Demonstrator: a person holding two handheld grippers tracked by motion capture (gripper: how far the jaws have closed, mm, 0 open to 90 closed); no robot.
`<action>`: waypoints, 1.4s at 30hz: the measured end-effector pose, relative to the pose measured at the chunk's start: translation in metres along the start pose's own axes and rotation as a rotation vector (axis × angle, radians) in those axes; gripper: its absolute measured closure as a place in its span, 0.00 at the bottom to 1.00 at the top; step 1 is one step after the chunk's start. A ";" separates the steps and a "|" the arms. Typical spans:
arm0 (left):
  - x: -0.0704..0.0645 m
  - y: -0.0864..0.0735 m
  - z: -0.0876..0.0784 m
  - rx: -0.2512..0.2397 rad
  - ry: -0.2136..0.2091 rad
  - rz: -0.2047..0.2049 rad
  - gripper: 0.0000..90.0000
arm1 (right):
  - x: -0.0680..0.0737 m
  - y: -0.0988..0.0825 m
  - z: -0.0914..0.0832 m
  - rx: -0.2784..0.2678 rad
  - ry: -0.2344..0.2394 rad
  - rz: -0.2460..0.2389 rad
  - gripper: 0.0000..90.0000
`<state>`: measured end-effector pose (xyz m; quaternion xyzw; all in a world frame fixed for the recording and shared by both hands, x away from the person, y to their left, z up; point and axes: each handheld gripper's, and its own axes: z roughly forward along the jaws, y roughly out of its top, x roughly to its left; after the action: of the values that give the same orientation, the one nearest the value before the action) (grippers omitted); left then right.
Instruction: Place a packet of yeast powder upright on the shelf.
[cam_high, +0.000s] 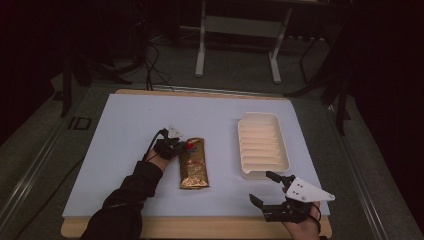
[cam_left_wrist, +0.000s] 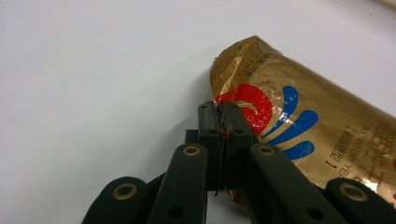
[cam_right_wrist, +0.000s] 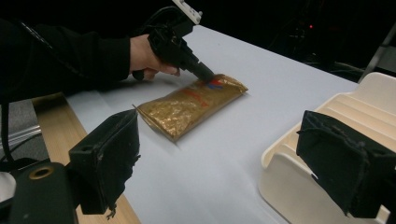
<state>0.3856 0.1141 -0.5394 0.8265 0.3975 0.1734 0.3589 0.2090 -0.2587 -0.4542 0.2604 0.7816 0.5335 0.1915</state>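
A gold foil packet (cam_high: 194, 165) with a red and blue swirl lies flat on the white table mat (cam_high: 120, 145), left of centre. My left gripper (cam_high: 184, 147) is shut on the packet's far left corner. In the left gripper view the packet (cam_left_wrist: 327, 135) has its edge pinched between the closed jaws of the left gripper (cam_left_wrist: 223, 122). The right gripper view shows the same hold from the side, with the left gripper (cam_right_wrist: 205, 77) on the packet (cam_right_wrist: 187, 105). My right gripper (cam_high: 262, 187) stands open and holds nothing near the table's front right edge, close to the tray; its own view looks between its jaws (cam_right_wrist: 229, 158).
A cream ribbed tray (cam_high: 262, 145) sits right of the packet, its near corner (cam_right_wrist: 373, 93) just ahead of my right gripper. The mat rests on a wooden board (cam_high: 200, 227). Beyond the table are a metal stand (cam_high: 237, 45) and cables on a dark floor.
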 end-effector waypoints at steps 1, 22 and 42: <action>0.000 0.001 -0.002 -0.004 0.001 0.006 0.99 | 0.000 0.000 0.000 -0.003 0.000 -0.001 0.14; -0.009 0.019 -0.046 -0.127 -0.043 0.021 0.99 | 0.000 0.002 -0.005 -0.033 -0.019 0.007 0.16; -0.042 0.033 -0.092 -0.228 -0.110 0.083 0.99 | -0.001 0.003 -0.007 -0.044 -0.037 0.004 0.16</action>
<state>0.3247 0.1088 -0.4526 0.8044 0.3201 0.1866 0.4644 0.2066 -0.2638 -0.4489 0.2673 0.7657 0.5458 0.2105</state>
